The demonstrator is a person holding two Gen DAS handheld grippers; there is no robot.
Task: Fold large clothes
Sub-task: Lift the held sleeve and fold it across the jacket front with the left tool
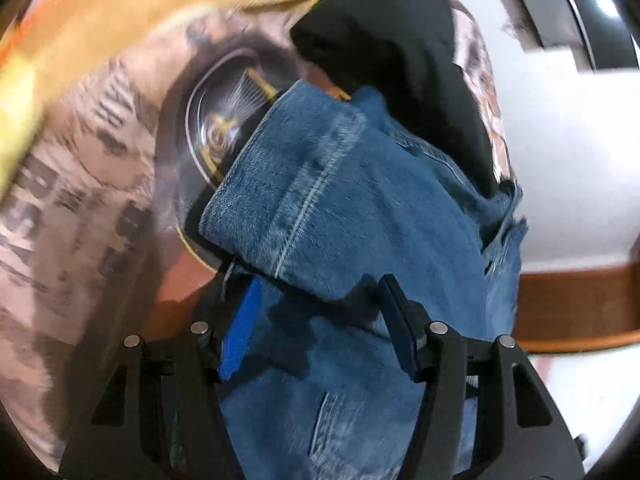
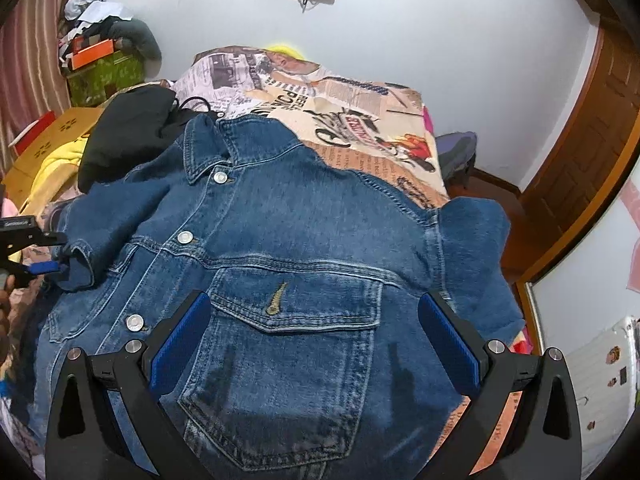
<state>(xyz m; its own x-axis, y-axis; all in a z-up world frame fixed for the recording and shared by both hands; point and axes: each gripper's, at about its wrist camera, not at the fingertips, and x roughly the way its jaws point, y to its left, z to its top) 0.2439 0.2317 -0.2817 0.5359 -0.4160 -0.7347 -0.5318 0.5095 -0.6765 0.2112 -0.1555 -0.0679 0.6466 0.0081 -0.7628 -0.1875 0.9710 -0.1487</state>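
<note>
A blue denim jacket [image 2: 280, 232] lies front-up on a bed with a newspaper-print cover [image 2: 360, 120], collar toward the far wall. My right gripper [image 2: 316, 300] is open, hovering over the chest pocket [image 2: 288, 344], empty. My left gripper [image 1: 320, 284] shows blurred in the left wrist view, its jaws apart around the jacket's sleeve cuff [image 1: 288, 208]. In the right wrist view the left gripper [image 2: 52, 252] sits at the left edge, at the sleeve end [image 2: 80, 256]. Whether it clamps the cuff is unclear.
A black garment [image 2: 132, 132] lies beside the collar, with yellow clothing [image 2: 52, 168] and cardboard boxes [image 2: 36, 148] at left. A green box with clutter [image 2: 104, 72] stands in the far corner. A wooden door [image 2: 580, 160] is at right.
</note>
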